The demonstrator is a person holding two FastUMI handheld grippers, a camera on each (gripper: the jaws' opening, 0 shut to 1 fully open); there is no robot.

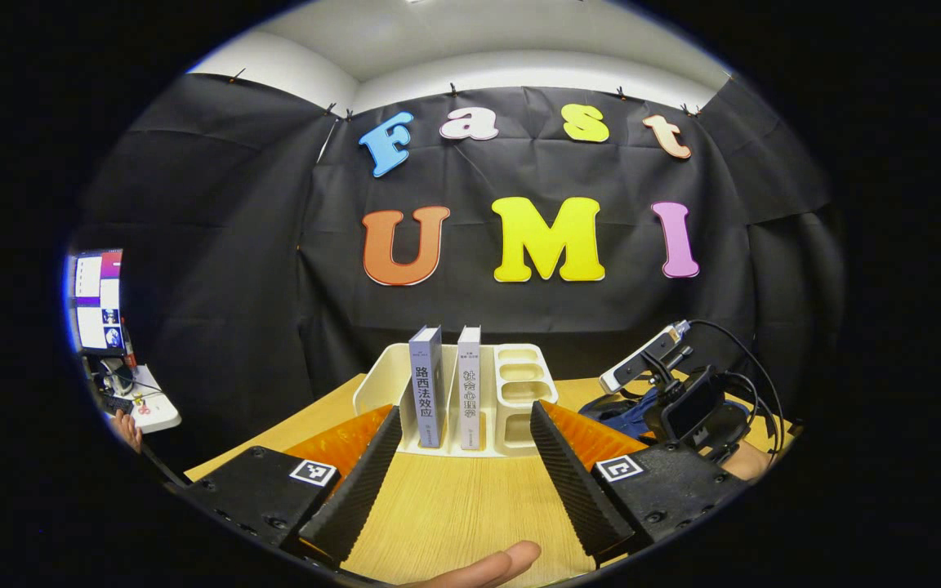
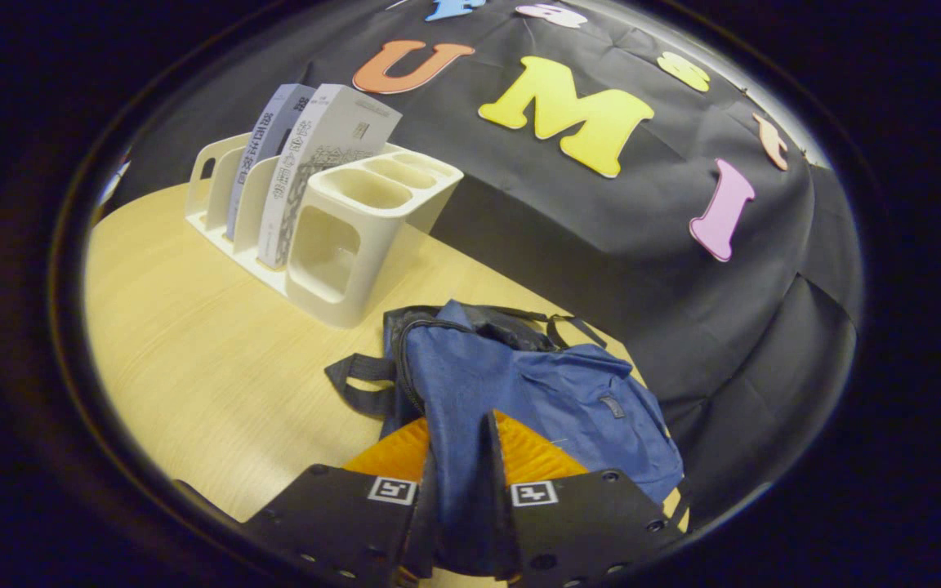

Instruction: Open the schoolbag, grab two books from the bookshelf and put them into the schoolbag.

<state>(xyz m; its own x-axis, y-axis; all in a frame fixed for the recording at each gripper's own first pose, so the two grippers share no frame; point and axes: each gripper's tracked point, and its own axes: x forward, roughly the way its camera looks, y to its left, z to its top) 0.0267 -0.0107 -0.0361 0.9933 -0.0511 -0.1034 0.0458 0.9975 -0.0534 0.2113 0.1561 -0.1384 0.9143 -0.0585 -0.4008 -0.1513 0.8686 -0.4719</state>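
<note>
The jaws of the left gripper (image 1: 462, 469) are seen spread wide at the bottom of the left gripper view, with nothing held between them and bare worktop (image 1: 454, 506) showing in the gap. The jaws of the right gripper (image 2: 461, 498) are seen drawn close together at the bottom of the right gripper view, and a fold of blue cloth of the bag (image 2: 519, 392) is pinched between both fingers. The bag is seen lying on the worktop at the lower centre of that view, slumped, with its black straps (image 2: 356, 380) spread towards the left and a dark zip line curving along its near edge. A white rack (image 2: 340, 237) is seen standing on the worktop in the upper left of the right gripper view, just beyond the bag but apart from it. In the left gripper view the rack is seen at the centre, straight ahead of the open jaws, and two books are stood upright in it side by side: a grey book (image 1: 428, 388) on the left and a white book (image 1: 470, 388) on the right, their spines turned towards the camera. Small empty compartments (image 1: 522, 371) are seen at the right end of the rack. At the right of the left gripper view the other gripper is seen farther off, with cables looping from it. A fingertip (image 1: 491, 563) is seen at the bottom edge of that view, and a monitor (image 1: 99, 298) at its far left.
</note>
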